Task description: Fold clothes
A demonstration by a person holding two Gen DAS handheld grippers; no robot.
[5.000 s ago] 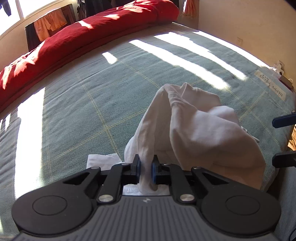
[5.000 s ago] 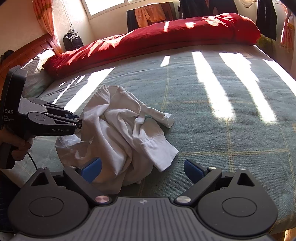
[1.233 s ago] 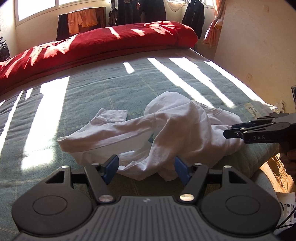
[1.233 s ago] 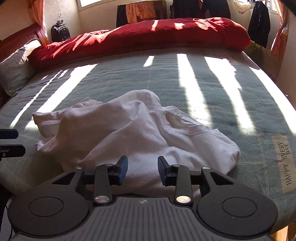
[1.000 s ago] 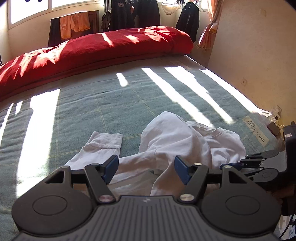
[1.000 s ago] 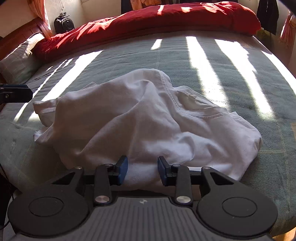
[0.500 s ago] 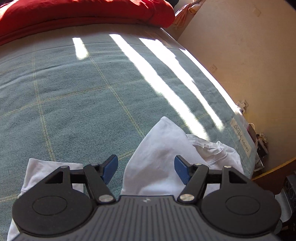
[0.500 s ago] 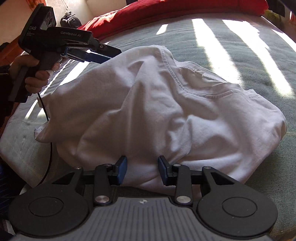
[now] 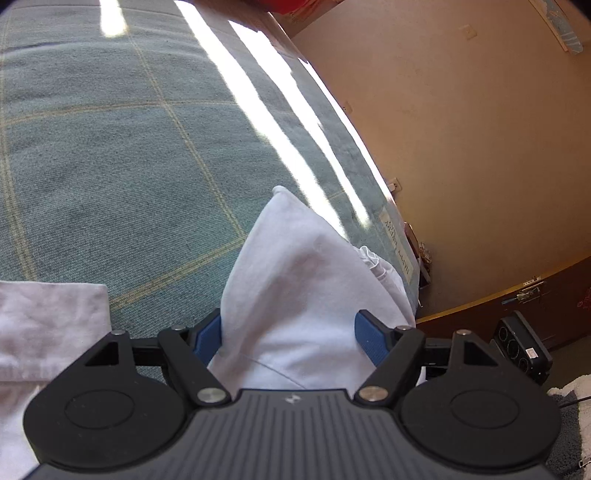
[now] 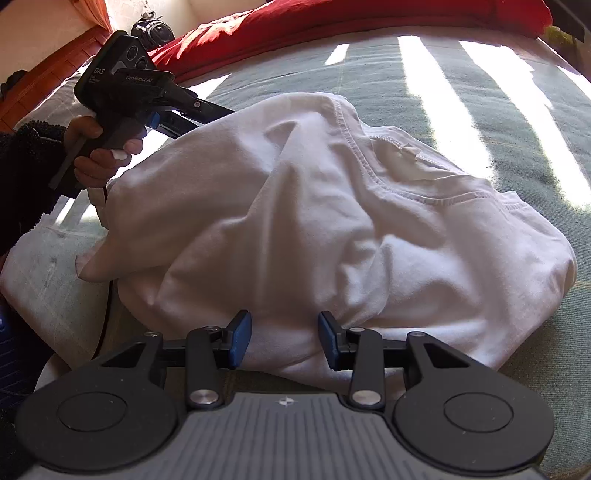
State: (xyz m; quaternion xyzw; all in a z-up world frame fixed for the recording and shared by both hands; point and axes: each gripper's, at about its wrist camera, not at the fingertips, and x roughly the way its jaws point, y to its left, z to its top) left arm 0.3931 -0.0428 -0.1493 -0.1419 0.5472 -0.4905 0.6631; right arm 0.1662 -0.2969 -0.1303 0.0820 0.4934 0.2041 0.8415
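- A crumpled white shirt (image 10: 295, 221) lies in a heap at the near edge of a bed (image 9: 110, 147) with a green checked cover, sunlight striping the far side.
- The left tongs (image 9: 291, 338) come down over a raised peak of the cloth. Their jaws are opening, with fabric standing between the blue pads (image 9: 369, 339) but not pinched by them.
- The right tongs (image 10: 284, 338) sit at the shirt's near hem. Their jaws too are easing apart, the cloth bulging into the gap; the pads seem only to brush it, not to clamp it.
- In the right wrist view, a person's hand (image 10: 99, 151) in a dark sleeve holds the left tool at the far left of the heap.
- Judged from the heap, folding has scarcely begun: nothing is spread flat, no crease is laid, and the shirt must first be opened out before any fold.
- A sleeve cuff (image 9: 51, 317) lies flat at the left in the left wrist view; how it joins the body is cut off by the tool.
- The shirt's other sleeve and its underside are hidden in the folds. The collar seam (image 10: 388, 177) shows, but front or back cannot be told.
- A red quilt (image 10: 332, 22) lies along the far side.
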